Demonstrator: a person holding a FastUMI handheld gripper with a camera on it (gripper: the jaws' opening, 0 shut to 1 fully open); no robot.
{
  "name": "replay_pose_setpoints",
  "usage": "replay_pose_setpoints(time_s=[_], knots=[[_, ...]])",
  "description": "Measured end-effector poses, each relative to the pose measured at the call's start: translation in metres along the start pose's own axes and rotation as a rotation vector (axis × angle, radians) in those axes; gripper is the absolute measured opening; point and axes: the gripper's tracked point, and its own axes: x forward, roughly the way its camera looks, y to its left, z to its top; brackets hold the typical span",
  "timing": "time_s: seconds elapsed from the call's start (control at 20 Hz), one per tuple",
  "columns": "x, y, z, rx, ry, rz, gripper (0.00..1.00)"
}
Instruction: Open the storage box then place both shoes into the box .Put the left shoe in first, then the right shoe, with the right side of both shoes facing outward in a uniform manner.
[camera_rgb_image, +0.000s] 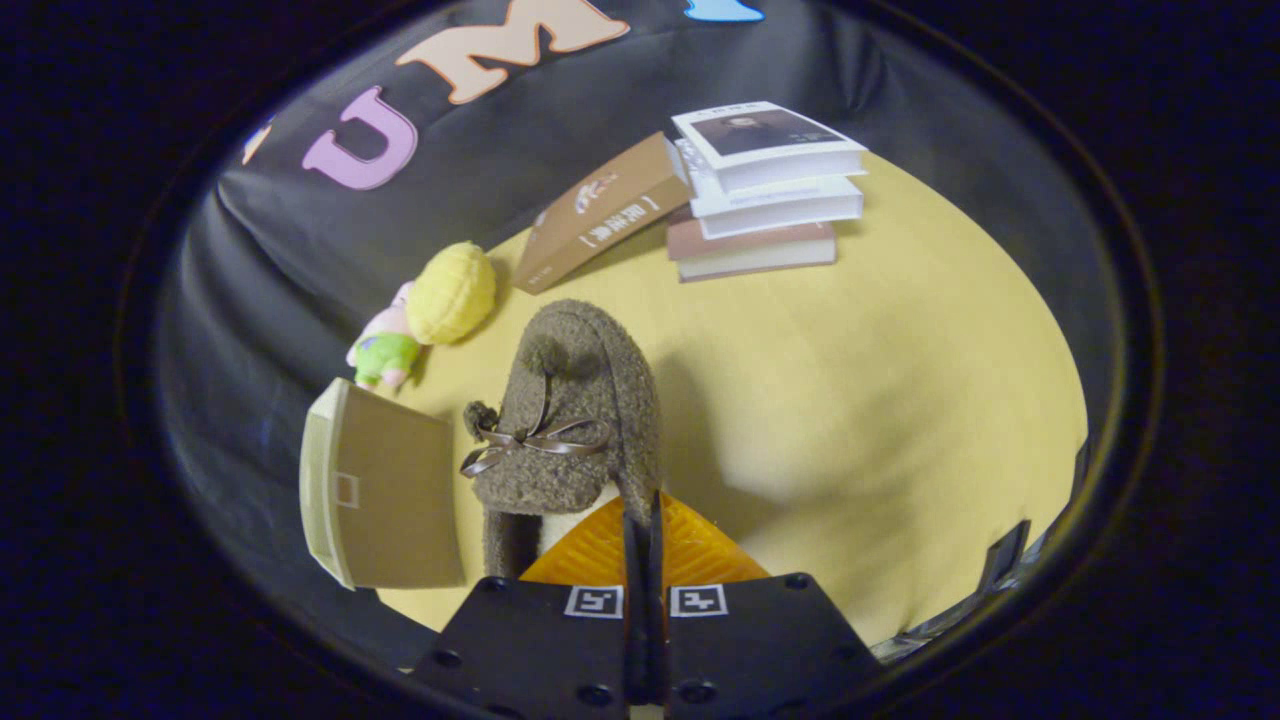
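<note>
Right now your gripper fingers are pressed nearly together, pinching the heel rim of a fuzzy brown shoe, which hangs just beside the box. It looks light, soft and floppy; grip the firmer rim.

1. Rides on the hand-held gripper, looking forward and steeply down along its closed-together fingers.
2. Sits close over the worktop; booth wall beyond, books far ahead.
</note>
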Motion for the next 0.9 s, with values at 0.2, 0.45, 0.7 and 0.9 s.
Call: replay_pose_setpoints(time_s=[0.2, 0.45, 0.7, 0.9], knots=[[-0.01, 0.064, -0.001, -0.034, -0.018, 0.045, 0.04], [-0.022, 0.152, -0.005, -0.08, -0.034, 0.116, 0.04], [-0.023, 0.235, -0.018, -0.119, -0.033, 0.185, 0.04], [-0.007, 0.283, -0.042, -0.151, -0.003, 0.195, 0.03]])
